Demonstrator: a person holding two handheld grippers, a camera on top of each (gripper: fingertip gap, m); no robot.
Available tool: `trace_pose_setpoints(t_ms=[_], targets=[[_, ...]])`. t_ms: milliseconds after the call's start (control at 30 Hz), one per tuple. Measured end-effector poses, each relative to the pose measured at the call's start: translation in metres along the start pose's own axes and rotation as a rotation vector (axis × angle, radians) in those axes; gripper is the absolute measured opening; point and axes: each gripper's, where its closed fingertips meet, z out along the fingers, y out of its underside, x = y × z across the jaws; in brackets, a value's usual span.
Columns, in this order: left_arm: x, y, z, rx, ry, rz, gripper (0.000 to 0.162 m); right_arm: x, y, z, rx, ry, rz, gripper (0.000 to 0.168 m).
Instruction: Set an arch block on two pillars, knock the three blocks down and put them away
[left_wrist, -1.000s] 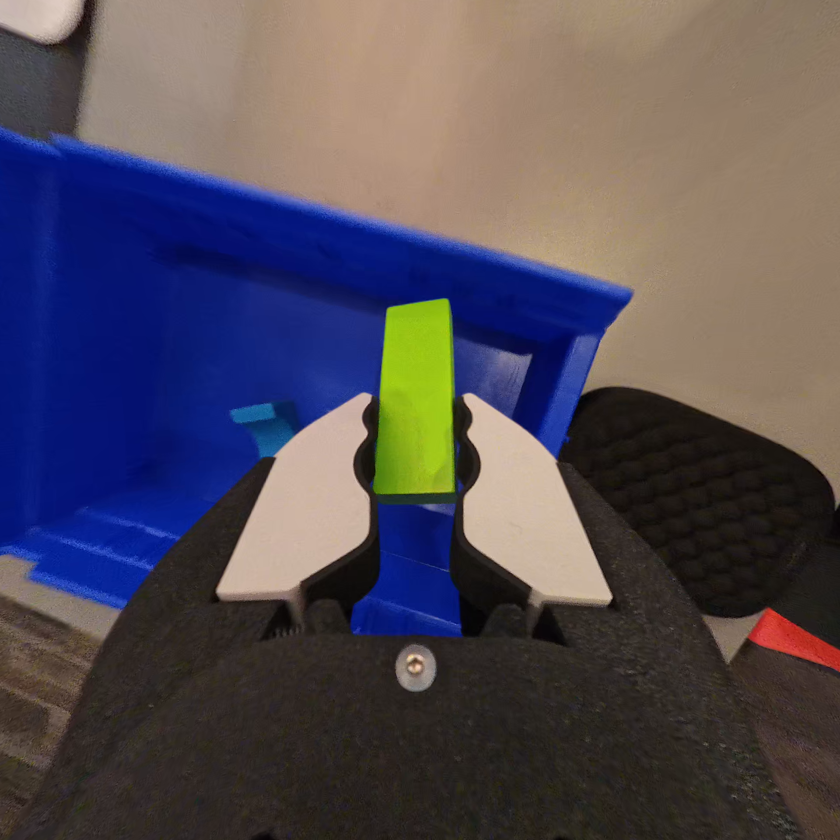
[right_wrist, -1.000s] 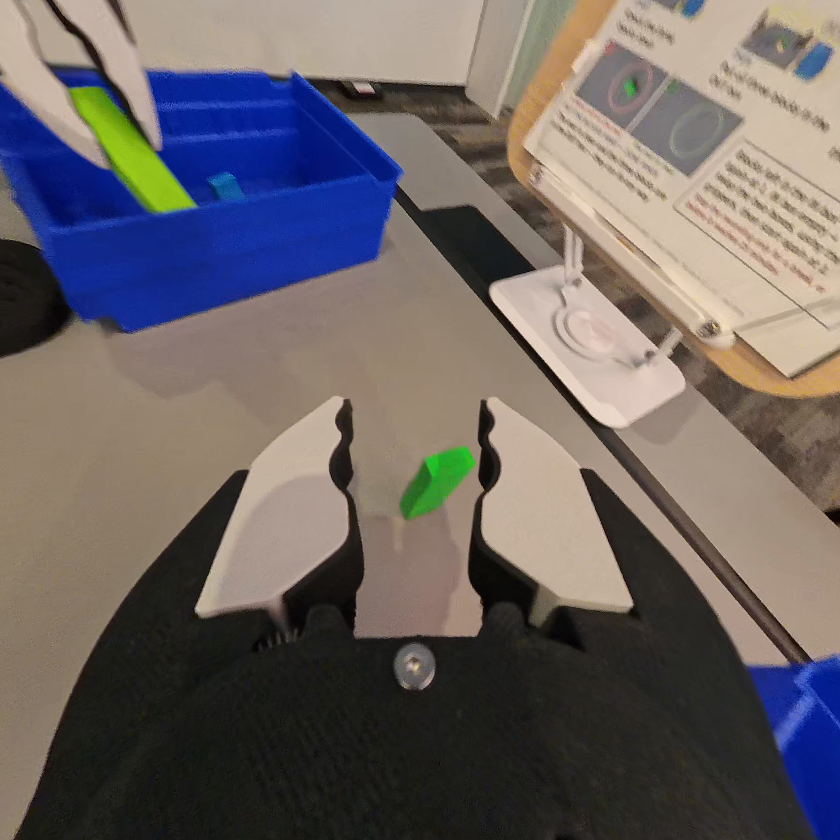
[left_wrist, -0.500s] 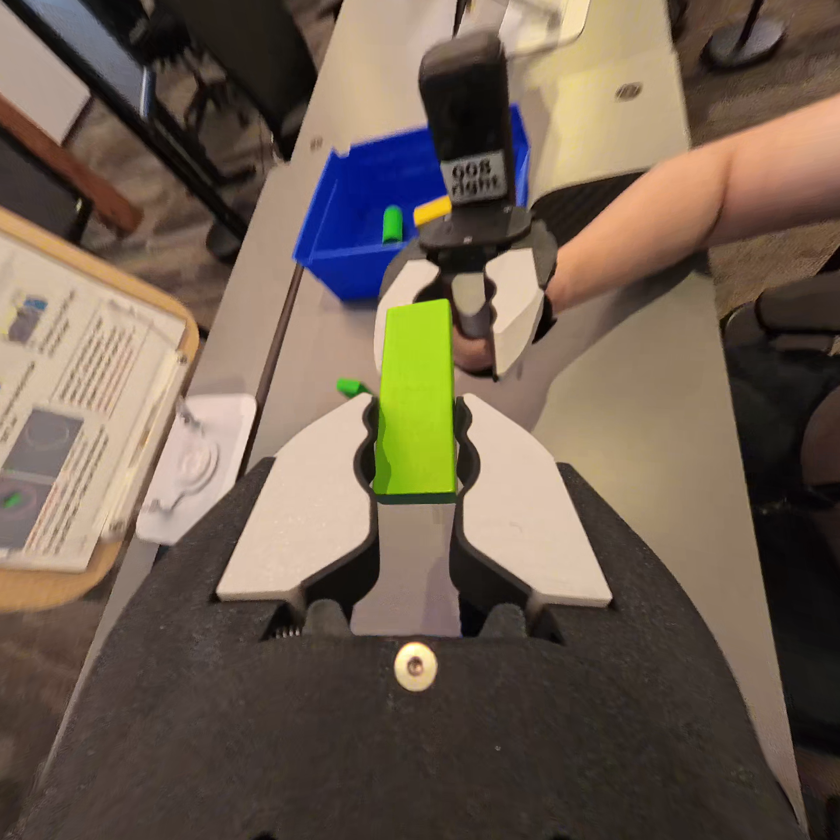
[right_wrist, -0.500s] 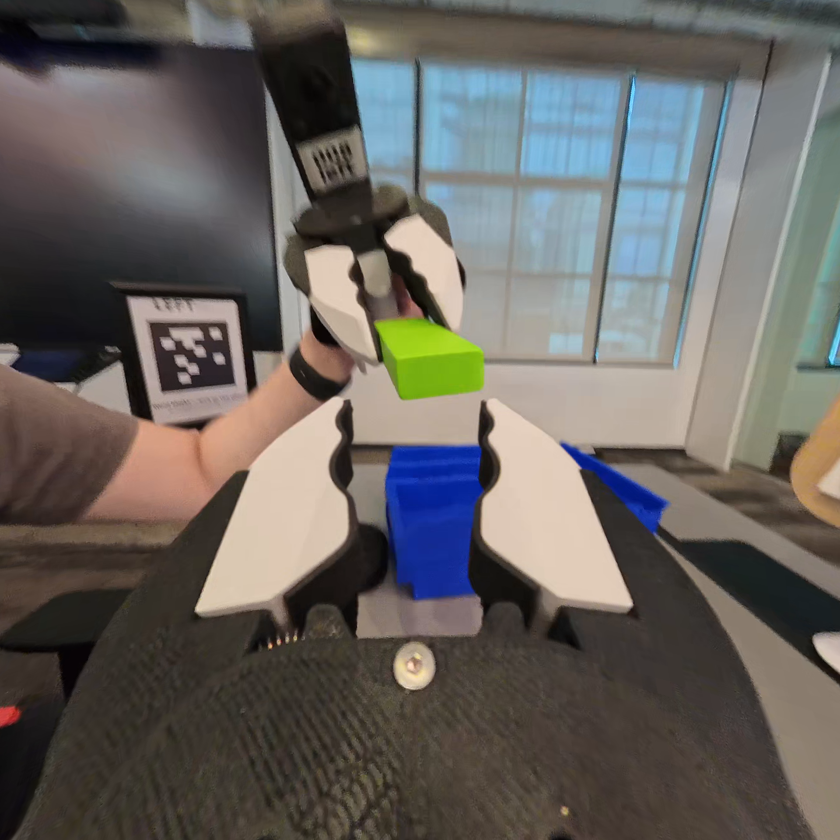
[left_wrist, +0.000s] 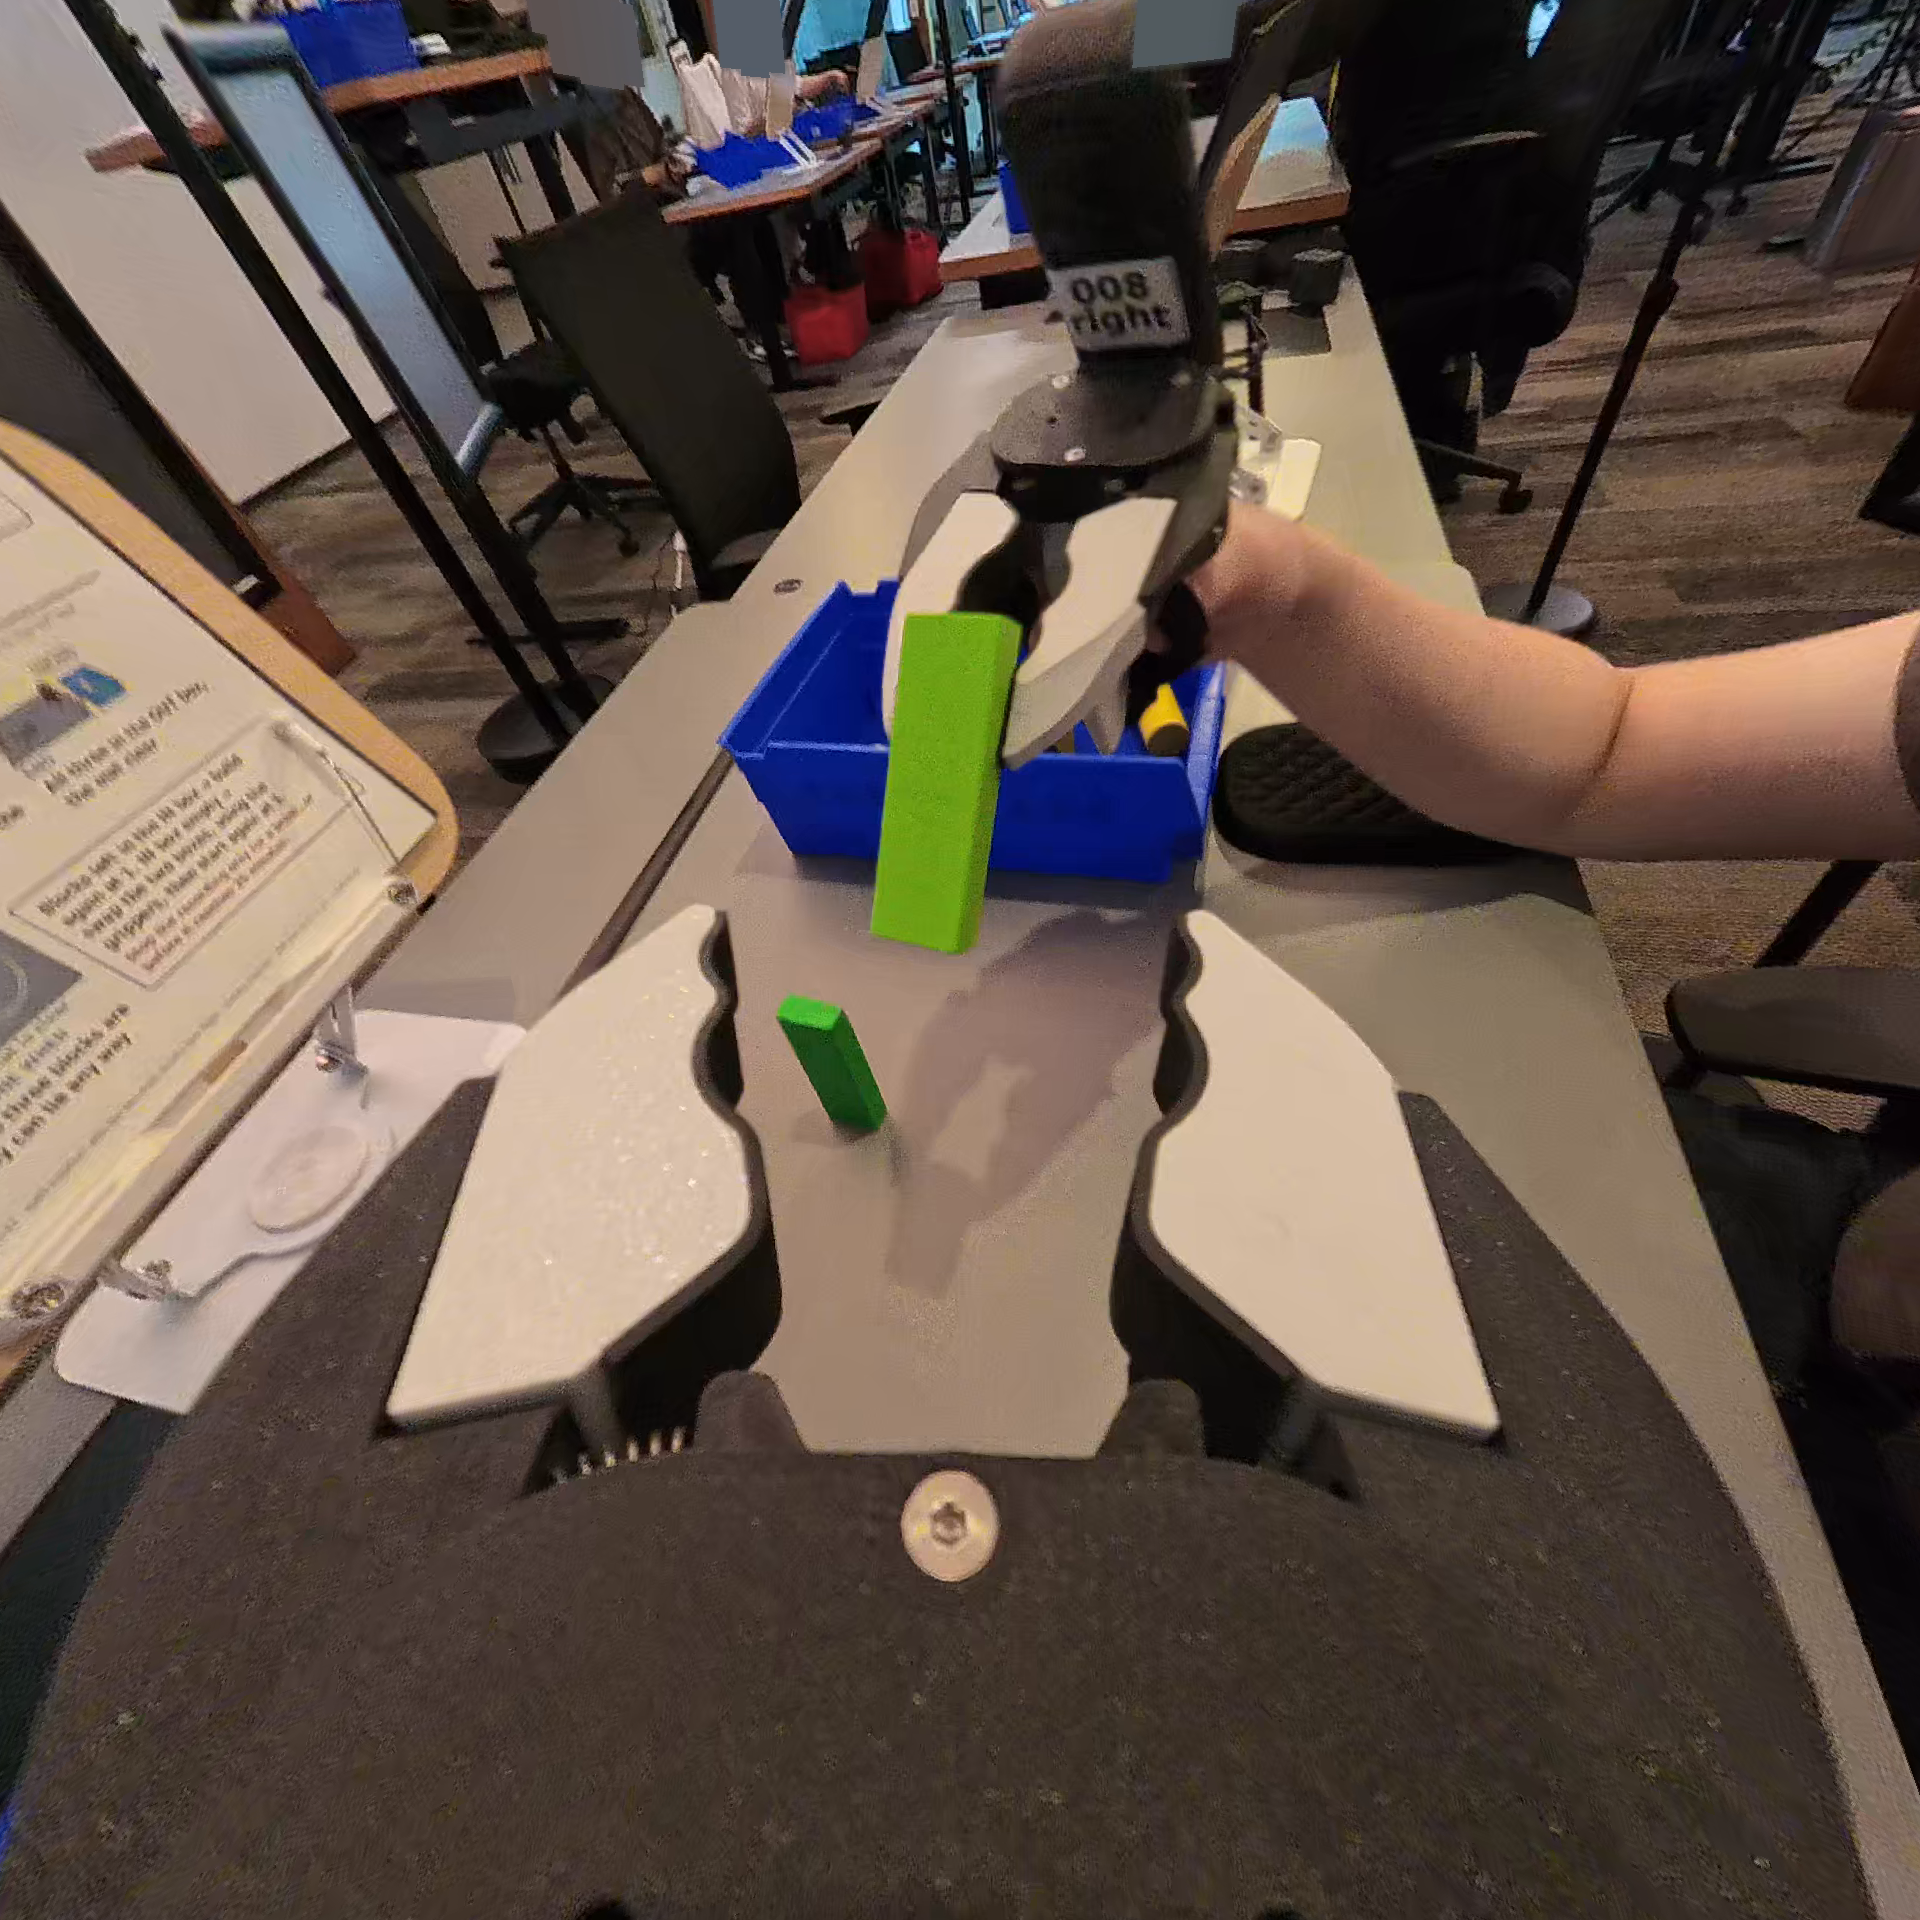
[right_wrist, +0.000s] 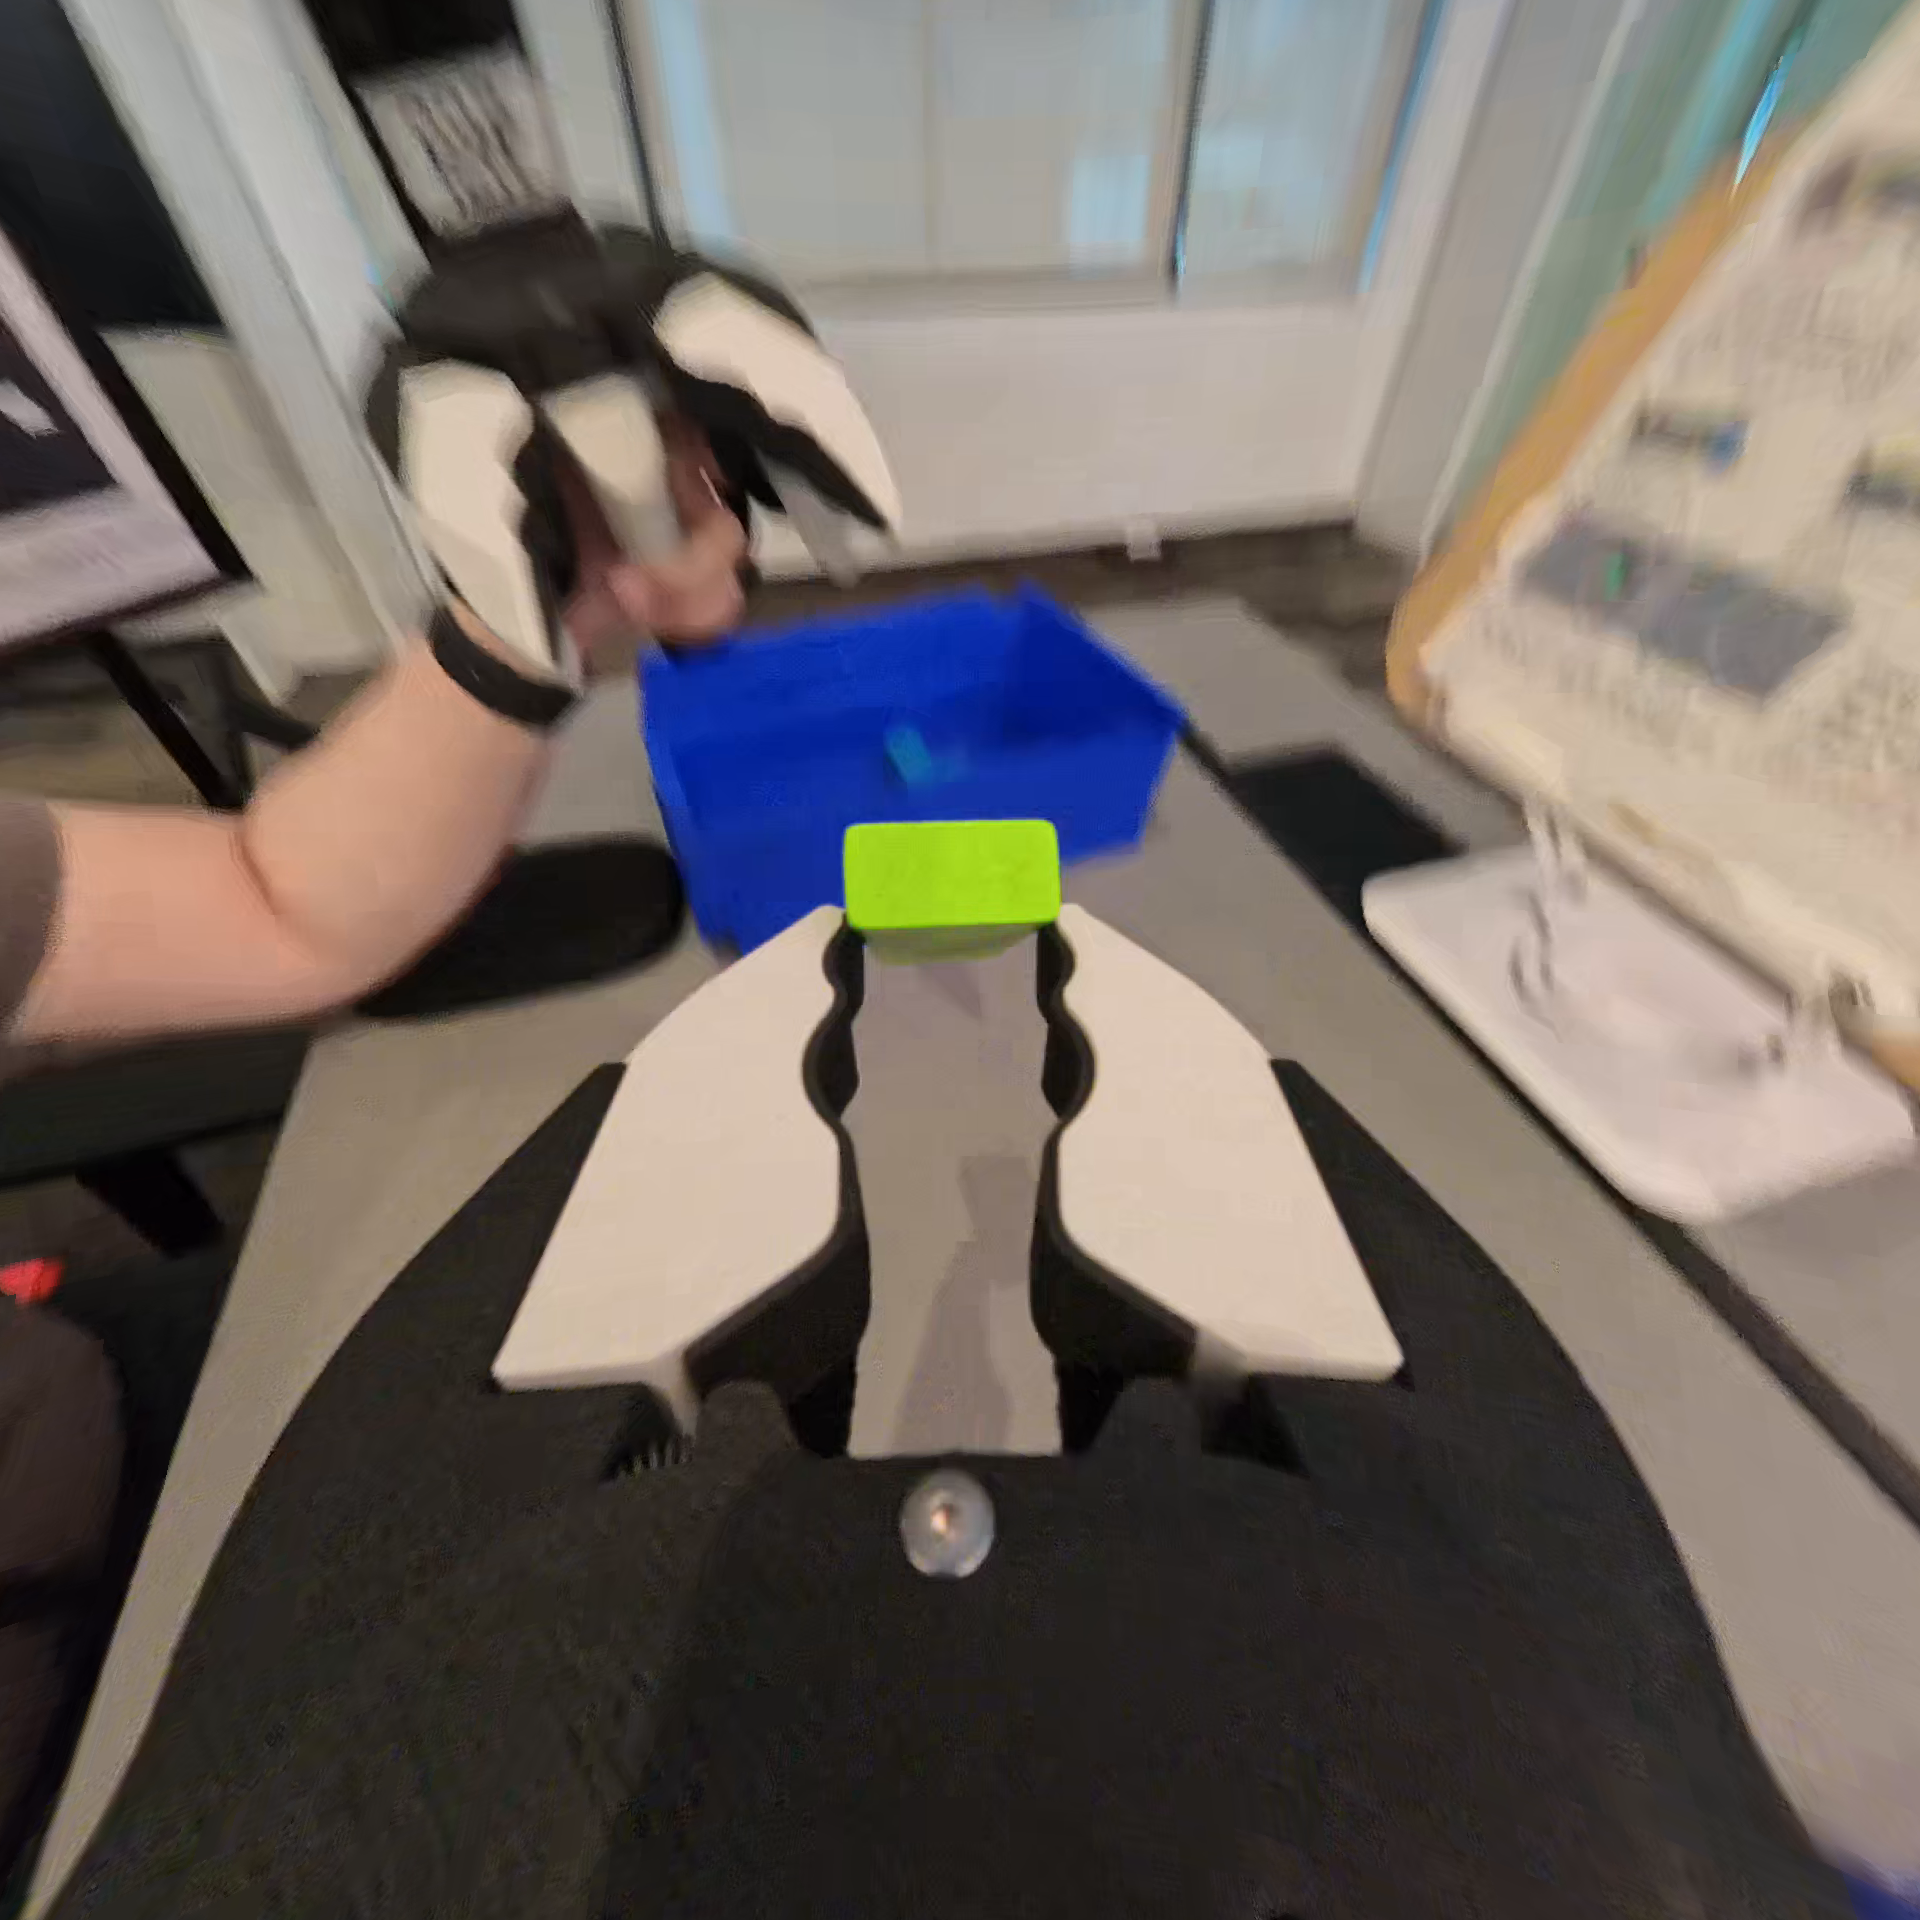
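Right gripper (right_wrist: 948, 920) clamped on a matte lime slab (left_wrist: 940, 781). Left gripper (left_wrist: 948, 951) spread wide, empty. Near the slab, small green bar (left_wrist: 831, 1060) flat on smooth grey table (left_wrist: 1351, 987).

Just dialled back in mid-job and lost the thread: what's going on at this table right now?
A person is working two handheld grippers over a grey table. The right gripper is shut on the top of a lime-green block, holding it upright above the table. The left gripper is open and empty. A smaller dark green block stands on the table below. A blue bin sits behind. No arch is built yet.
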Motion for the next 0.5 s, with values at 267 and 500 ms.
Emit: trace_pose_setpoints(t_ms=[267, 500], targets=[[-0.005, 0.010, -0.016, 0.037, 0.050, -0.022, 0.079, 0.006, 0.094, 0.060, -0.448, -0.040, -0.009, 0.033], [0.008, 0.007, -0.018, 0.021, 0.084, 0.022, 0.078, 0.054, 0.114, 0.092, -0.701, -0.029, -0.047, 0.033]])
